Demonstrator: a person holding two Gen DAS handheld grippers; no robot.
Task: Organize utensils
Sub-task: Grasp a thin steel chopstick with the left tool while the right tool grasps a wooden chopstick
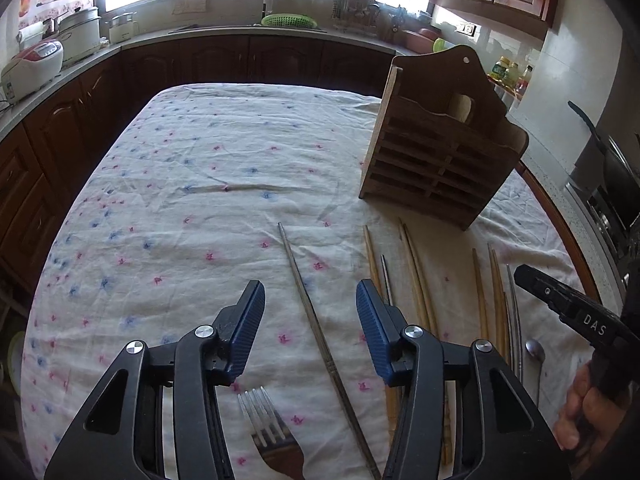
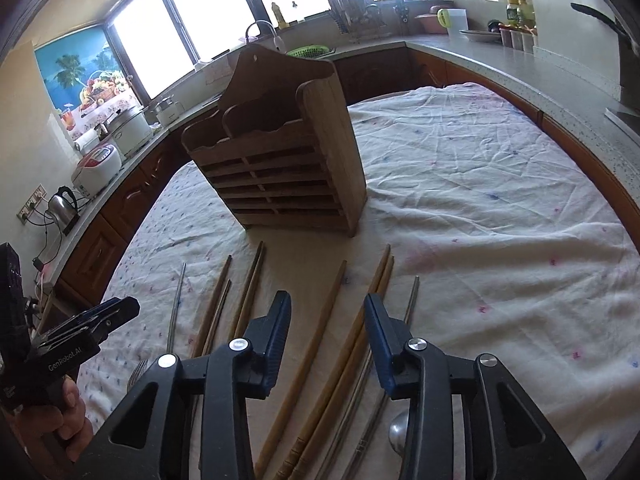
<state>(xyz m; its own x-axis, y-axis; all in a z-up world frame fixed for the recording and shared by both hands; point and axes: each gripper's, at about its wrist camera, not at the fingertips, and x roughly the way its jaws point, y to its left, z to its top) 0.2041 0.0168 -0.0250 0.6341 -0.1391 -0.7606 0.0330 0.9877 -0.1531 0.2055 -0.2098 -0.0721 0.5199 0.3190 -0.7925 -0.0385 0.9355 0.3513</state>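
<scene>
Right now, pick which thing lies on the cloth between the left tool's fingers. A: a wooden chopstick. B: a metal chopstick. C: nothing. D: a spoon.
B: in the left wrist view a single metal chopstick runs along the cloth between the open fingers of the left tool, untouched by either pad.

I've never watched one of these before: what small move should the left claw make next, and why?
Probably lower the left gripper and close on the metal chopstick. Its open jaws already sit on either side of that stick, nothing is held yet, and the wooden holder stands empty beyond.
</scene>
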